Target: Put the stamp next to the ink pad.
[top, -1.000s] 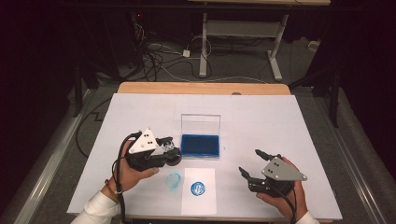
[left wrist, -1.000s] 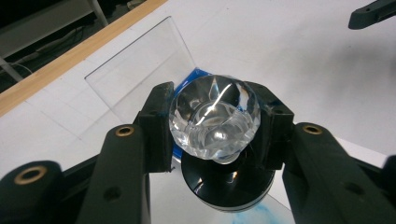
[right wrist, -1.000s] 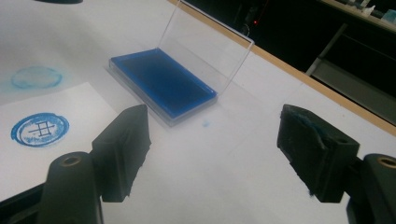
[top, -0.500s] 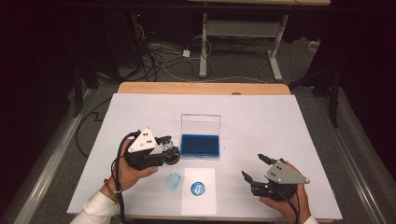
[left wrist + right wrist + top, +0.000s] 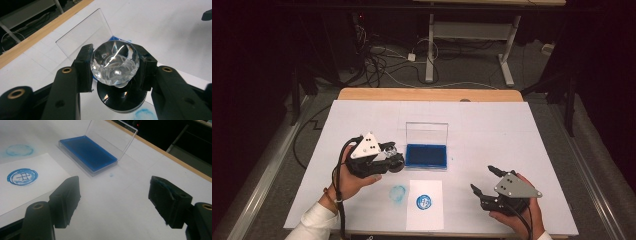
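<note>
No legible text, brand, label or number is present. One sign can be made out: a blue stamped mark point(image 5: 424, 202) on the white sheet of paper point(image 5: 425, 217), consisting of a double ring enclosing a grid-like figure of crossed lines; it is clearest in the right gripper view point(image 5: 22, 176). Whether the figure is a character cannot be determined. A second, fainter blue ring point(image 5: 397, 193) stands directly on the surface point(image 5: 512, 130) beside the sheet; its interior is smeared and unreadable.

The stamp point(image 5: 117, 72) hides most of the ink pad point(image 5: 117, 40); its underside faces away.
</note>
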`<state>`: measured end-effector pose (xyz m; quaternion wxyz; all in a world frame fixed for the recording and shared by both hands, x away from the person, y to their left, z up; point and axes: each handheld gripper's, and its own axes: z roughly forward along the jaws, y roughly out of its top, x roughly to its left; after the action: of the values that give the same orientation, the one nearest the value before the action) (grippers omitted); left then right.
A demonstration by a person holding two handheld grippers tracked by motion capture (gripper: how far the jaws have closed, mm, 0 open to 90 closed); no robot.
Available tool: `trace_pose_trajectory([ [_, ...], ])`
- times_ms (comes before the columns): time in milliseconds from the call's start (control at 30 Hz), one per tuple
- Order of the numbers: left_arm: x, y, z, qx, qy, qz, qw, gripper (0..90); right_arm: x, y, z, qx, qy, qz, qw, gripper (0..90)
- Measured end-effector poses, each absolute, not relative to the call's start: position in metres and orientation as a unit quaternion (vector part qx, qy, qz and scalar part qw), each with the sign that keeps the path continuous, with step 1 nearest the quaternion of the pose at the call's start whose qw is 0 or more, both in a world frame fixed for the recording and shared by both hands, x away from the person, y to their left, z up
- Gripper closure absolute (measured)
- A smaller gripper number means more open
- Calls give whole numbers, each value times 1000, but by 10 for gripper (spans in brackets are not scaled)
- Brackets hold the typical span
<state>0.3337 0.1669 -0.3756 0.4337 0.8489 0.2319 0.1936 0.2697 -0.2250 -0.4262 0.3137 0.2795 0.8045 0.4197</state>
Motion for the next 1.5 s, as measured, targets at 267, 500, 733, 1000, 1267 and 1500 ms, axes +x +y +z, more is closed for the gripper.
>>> trace_pose_trajectory([
  [267,339,173,-369,844,240,200,437,547,270,-223,-426,278,805,419,313,260],
  [500,350,179,-373,845,254,193,429,547,272,-224,-426,282,805,417,314,260],
  [733,359,179,-377,848,261,195,418,547,272,-224,-427,282,806,417,312,260],
  [1000,375,177,-385,852,273,191,404,547,273,-223,-428,283,808,414,310,261],
  [1267,392,170,-398,860,281,192,381,546,273,-222,-429,283,810,411,308,261],
  [1500,405,164,-410,867,292,189,357,546,274,-222,-430,281,813,407,306,262],
])
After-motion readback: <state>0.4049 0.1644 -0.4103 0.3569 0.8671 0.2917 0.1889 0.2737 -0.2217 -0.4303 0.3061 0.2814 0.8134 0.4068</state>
